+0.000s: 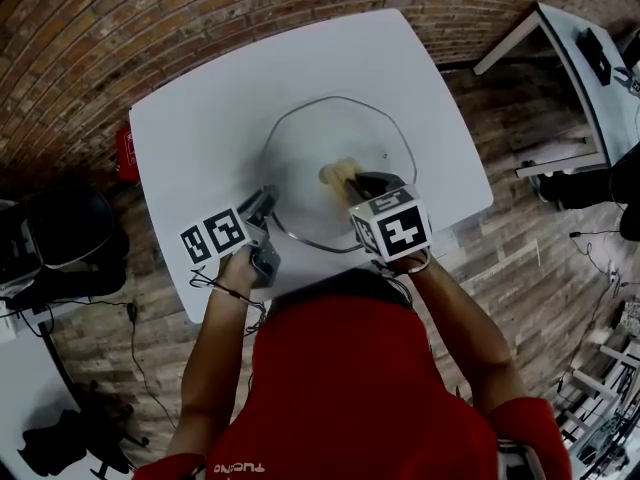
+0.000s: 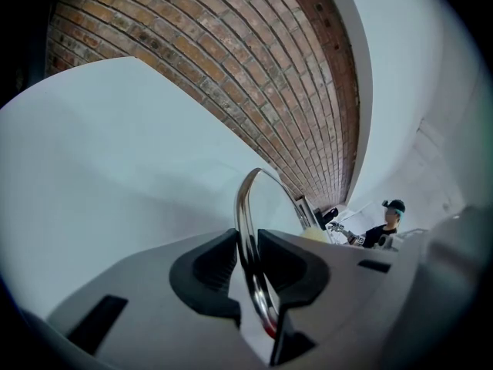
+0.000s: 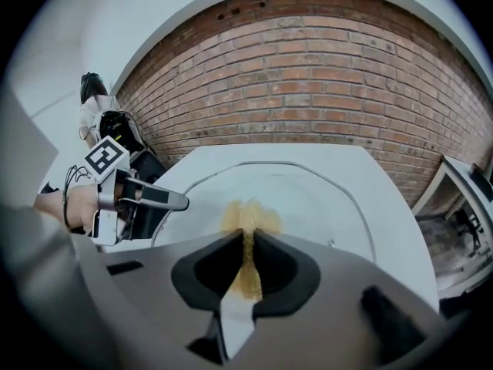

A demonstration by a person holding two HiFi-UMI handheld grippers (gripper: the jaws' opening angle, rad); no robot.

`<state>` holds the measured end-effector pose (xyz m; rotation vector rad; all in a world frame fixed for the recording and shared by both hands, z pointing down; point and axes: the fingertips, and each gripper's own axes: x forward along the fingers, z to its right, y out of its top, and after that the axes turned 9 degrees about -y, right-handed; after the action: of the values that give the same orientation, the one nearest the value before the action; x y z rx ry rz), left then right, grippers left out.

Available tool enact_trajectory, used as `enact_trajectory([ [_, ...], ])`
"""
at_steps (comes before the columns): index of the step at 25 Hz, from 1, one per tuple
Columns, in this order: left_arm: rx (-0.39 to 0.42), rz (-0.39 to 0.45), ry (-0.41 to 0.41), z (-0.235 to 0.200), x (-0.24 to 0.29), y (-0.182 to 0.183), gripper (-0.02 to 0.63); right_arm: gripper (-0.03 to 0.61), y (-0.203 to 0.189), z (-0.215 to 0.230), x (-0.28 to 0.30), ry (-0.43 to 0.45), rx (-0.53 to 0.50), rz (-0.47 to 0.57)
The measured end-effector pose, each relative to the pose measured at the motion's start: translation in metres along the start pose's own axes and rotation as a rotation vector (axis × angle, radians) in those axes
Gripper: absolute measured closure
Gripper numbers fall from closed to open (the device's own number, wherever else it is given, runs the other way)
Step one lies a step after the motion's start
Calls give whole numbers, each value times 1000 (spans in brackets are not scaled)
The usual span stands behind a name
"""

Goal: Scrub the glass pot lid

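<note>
A round glass pot lid (image 1: 338, 168) with a metal rim lies on the white table (image 1: 200, 118). My left gripper (image 1: 268, 204) is shut on the lid's rim (image 2: 250, 237) at its near left edge, the rim standing between the two pads. My right gripper (image 1: 358, 180) is shut on a yellow-brown scrubbing sponge (image 1: 337, 175) that rests on the glass near the lid's middle. In the right gripper view the sponge (image 3: 248, 230) is squeezed thin between the jaws, with the lid (image 3: 308, 199) beyond it and the left gripper (image 3: 146, 199) at the left.
A brick wall (image 3: 323, 83) rises behind the table. A red object (image 1: 126, 154) sits by the table's left edge. Another white table (image 1: 590, 68) stands at the right, dark gear (image 1: 50, 238) and cables (image 1: 130, 318) lie on the floor at the left. A person (image 2: 383, 230) stands far off.
</note>
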<state>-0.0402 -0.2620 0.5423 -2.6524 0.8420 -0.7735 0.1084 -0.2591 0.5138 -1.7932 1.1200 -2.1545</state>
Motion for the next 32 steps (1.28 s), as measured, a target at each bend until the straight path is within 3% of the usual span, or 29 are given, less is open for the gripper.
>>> enact_trajectory([
  [9, 14, 1, -5, 3, 0, -1, 523, 525, 19, -5, 41, -17, -32, -11],
  [19, 47, -8, -11, 2, -1, 5, 523, 523, 24, -6, 43, 4, -13, -6],
  [24, 96, 15, 5, 8, -9, 8, 466, 440, 26, -8, 32, 55, 5, 29],
  [28, 169, 80, 48, 13, -29, 20, 439, 431, 33, -3, 12, 73, 33, 83],
  [32, 309, 222, 40, 42, -53, 47, 440, 431, 53, -2, -17, 118, 64, 213],
])
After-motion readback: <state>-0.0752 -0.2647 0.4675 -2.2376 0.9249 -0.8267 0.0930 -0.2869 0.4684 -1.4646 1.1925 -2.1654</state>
